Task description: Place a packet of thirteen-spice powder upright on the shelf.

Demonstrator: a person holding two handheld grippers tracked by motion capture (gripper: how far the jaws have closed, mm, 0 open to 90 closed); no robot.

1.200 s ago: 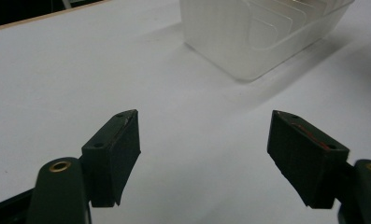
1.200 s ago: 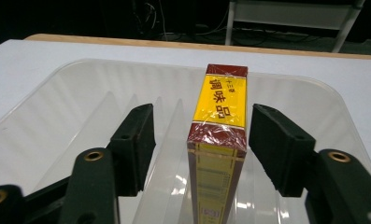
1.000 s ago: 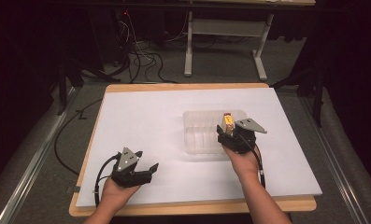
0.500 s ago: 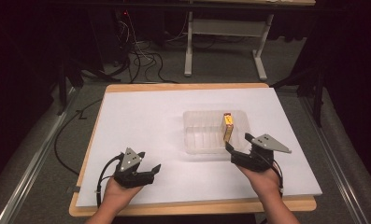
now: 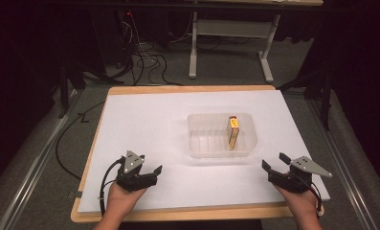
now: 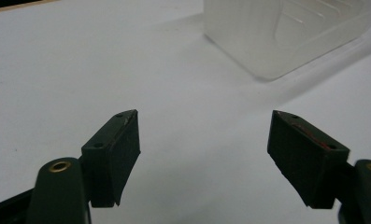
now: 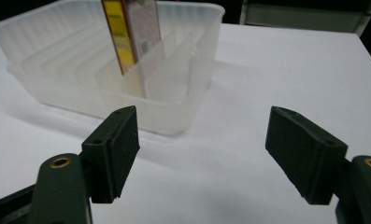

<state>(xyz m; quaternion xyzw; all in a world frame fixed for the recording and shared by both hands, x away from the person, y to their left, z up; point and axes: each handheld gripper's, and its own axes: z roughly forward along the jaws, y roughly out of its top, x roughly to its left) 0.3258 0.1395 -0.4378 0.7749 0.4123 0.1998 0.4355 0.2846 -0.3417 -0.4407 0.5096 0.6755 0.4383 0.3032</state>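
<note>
A clear plastic tray (image 5: pixel 199 143) with ribbed slots sits right of the middle of the white sheet (image 5: pixel 149 124). A yellow and red box (image 5: pixel 233 132) stands upright in a slot at its right side. My right gripper (image 5: pixel 273 161) is near the front right corner of the sheet, well clear of the tray, and open. Its jaws have just been closing a little, with nothing between them. In the right gripper view the right gripper (image 7: pixel 202 135) faces the tray (image 7: pixel 174 107) and the box (image 7: pixel 131 32). My left gripper (image 5: pixel 151 171) rests open at the front left. The left gripper (image 6: pixel 204 140) is empty, with the tray (image 6: pixel 276 42) ahead.
The white sheet lies on a wooden board (image 5: pixel 187 214) whose edge shows at the front. Behind the table are cables (image 5: pixel 144 62) on the floor and a grey table frame (image 5: pixel 226 33). A black cable (image 5: pixel 65 139) trails off the left side.
My right gripper has let go of the box, left it standing in the tray, and drawn back toward the front right corner. The left gripper has stayed put.
</note>
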